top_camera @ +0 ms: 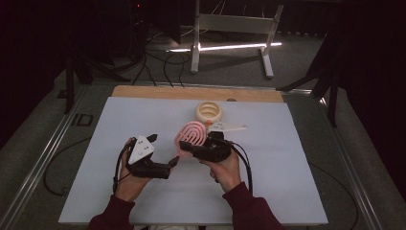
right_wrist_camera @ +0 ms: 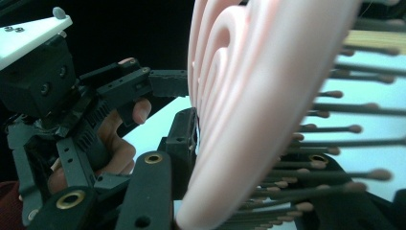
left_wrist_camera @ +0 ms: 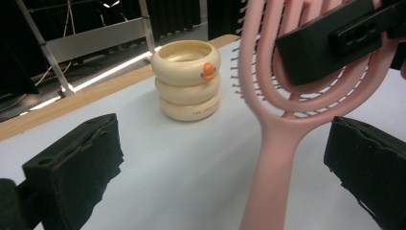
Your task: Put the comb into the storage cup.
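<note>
**Mid-air, a pink brush between two grippers**

Right now we hold the pink hairbrush [top_camera: 190, 135] off the bench [top_camera: 287, 191] with our right gripper [top_camera: 201, 148], whose fingers [right_wrist_camera: 143, 191] are closed on the brush's looped head; in the right gripper view the pink loops rise between the two fingers, the bristles sticking out toward the right of that view. In the left gripper view we see one of those fingers clamped flat across the pink loops near the top of the picture.

Our left gripper [top_camera: 173, 162] has its fingers [left_wrist_camera: 72, 163] spread wide, one on each side of the brush handle [left_wrist_camera: 268, 182], with clear space on both sides; they touch nothing. From the high view, the fingertips sit just beside the lower end of the brush.

We see the brush's long axis running steeply: in the left gripper view the handle points down and toward us, the head up and away. Bristles face left in that view, toward the cream ring-stack holder [left_wrist_camera: 187, 79], which has an orange knob [left_wrist_camera: 208, 70] and stands upright on the white bench farther back, well apart from the brush. In the high view the holder [top_camera: 208, 111] stands just behind the brush head.
</note>
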{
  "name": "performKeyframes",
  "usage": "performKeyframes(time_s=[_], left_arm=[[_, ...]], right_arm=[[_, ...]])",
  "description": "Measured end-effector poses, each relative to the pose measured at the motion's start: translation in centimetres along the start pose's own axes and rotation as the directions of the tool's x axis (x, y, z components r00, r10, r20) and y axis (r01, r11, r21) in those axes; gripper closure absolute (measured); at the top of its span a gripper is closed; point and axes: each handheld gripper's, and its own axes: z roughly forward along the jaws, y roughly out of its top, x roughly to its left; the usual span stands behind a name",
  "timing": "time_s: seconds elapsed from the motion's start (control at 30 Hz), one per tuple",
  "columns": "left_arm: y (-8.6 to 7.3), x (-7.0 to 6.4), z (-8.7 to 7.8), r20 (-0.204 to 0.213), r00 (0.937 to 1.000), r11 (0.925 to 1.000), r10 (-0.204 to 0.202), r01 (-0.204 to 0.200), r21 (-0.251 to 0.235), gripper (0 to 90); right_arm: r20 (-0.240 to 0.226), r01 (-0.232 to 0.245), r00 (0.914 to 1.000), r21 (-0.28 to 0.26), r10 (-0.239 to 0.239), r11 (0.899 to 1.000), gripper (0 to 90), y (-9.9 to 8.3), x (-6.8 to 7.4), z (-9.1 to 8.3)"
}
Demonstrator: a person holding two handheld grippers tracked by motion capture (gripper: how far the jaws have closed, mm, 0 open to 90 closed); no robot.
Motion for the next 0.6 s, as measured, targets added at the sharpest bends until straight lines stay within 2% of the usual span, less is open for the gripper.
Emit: performKeyframes(time_s=[0.3, 0.37, 0.43, 0.47, 0.5, 0.6], left_arm=[[-0.4, 0.5, -1.0, -0.03, 0.9995, 0.9993, 0.014, -0.015, -0.033, 0.3], [-0.8, 0.7, -1.2, -0.037, 0.9993, 0.9993, 0.001, -0.002, -0.038, 0.3], [-1.2, 0.9, -1.5, -0.069, 0.9976, 0.9989, -0.007, 0.004, -0.046, 0.3], [-1.2, 0.9, -1.5, -0.069, 0.9976, 0.9989, -0.007, 0.004, -0.046, 0.3], [-1.7, 1.2, -1.8, -0.081, 0.9962, 0.9977, -0.033, 0.028, -0.062, 0.3], [-2.4, 1.7, -2.3, -0.083, 0.9944, 0.9958, -0.065, 0.06, -0.07, 0.3]], right_arm=[[0.008, -0.007, 0.9999, -0.014, 0.007, 1.0, 63.1, 0.1, -0.4, -0.6], [0.01, -0.009, 0.9999, -0.017, 0.009, 1.0, 63.1, 0.1, -0.5, -0.8], [0.014, -0.01, 0.9998, -0.027, 0.011, 1.0, 63.0, 0.2, -0.8, -1.0], [0.015, -0.016, 0.9998, -0.031, 0.016, 0.999, 63.1, 0.3, -0.9, -1.1], [0.015, -0.021, 0.9997, -0.034, 0.021, 0.999, 63.1, 0.4, -1.0, -1.3], [0.02, -0.027, 0.9994, -0.039, 0.028, 0.999, 63.1, 0.6, -1.3, -1.7]])
